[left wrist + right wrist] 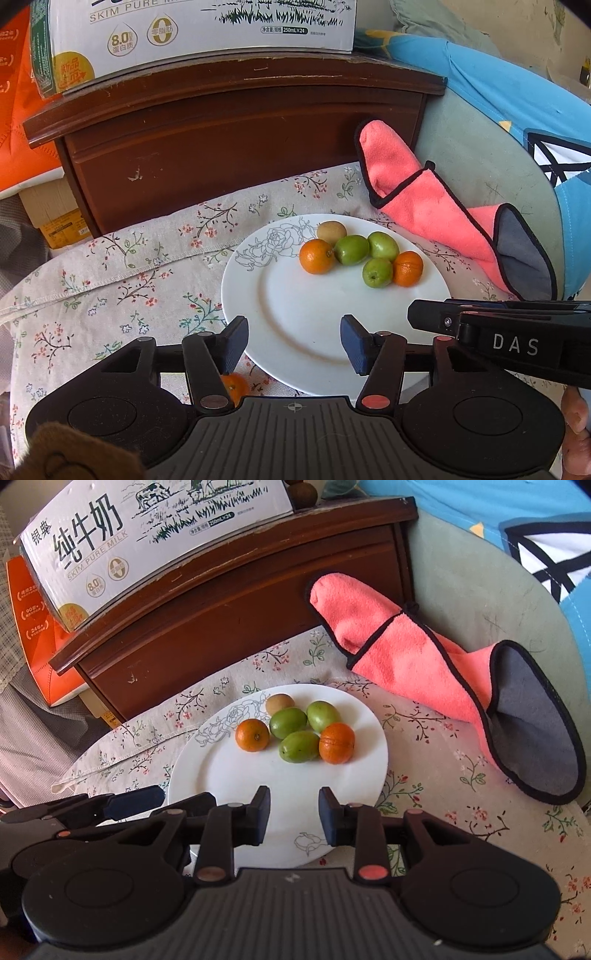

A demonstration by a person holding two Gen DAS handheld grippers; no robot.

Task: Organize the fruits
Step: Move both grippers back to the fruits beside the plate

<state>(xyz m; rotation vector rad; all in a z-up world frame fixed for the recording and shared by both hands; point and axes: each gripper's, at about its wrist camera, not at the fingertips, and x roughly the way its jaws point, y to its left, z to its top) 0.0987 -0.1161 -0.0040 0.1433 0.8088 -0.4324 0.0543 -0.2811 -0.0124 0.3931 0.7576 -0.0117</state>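
Item: loose orange [233,386], lying on the floral cloth [110,280] beside the white plate [295,332], under our left gripper [293,341], jaws spread, empty. Right gripper [293,814] (gapped, holding nothing) is hovering. Risk: we are nudging it away, rolling.

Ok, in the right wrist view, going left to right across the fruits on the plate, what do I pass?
Left orange → brown fruit → far green fruit → right orange. The other two green fruits overlap these in the order, so I leave them out.
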